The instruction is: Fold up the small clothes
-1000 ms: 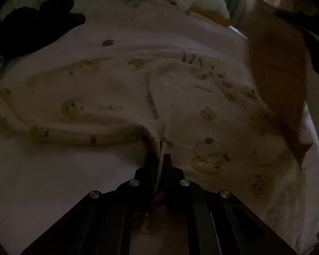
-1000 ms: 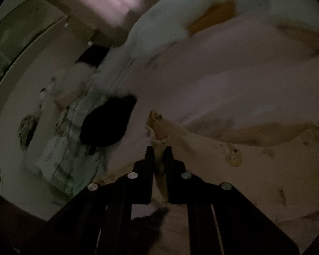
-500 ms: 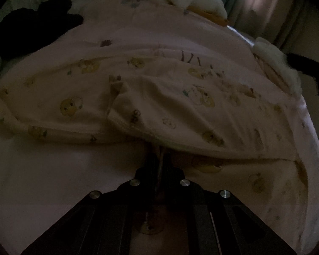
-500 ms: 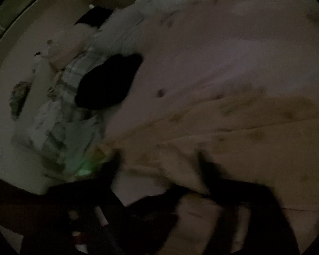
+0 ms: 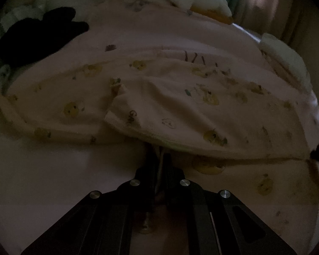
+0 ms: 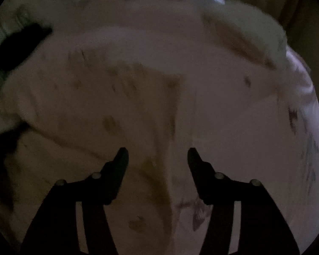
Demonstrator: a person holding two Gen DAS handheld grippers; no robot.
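A small cream garment [image 5: 180, 106] with yellow cartoon prints lies on the pale pink bed sheet [image 5: 53, 180]. One half is folded over the other, its edge running across the middle of the left wrist view. My left gripper [image 5: 159, 155] is shut on the garment's near edge, its tips partly hidden under the folded flap. In the blurred right wrist view the garment [image 6: 127, 116] lies ahead and to the left. My right gripper [image 6: 157, 153] is open and empty just above the garment's right edge.
A black cloth [image 5: 38, 34] lies at the far left of the bed. White and orange pillows or plush items [image 5: 191, 0] sit at the head. More white fabric [image 5: 287, 55] lies at the far right. Curtains hang behind.
My right gripper carried one half of the garment over the other, let go of it and opened, then pulled back. My left gripper stayed shut on the near edge.
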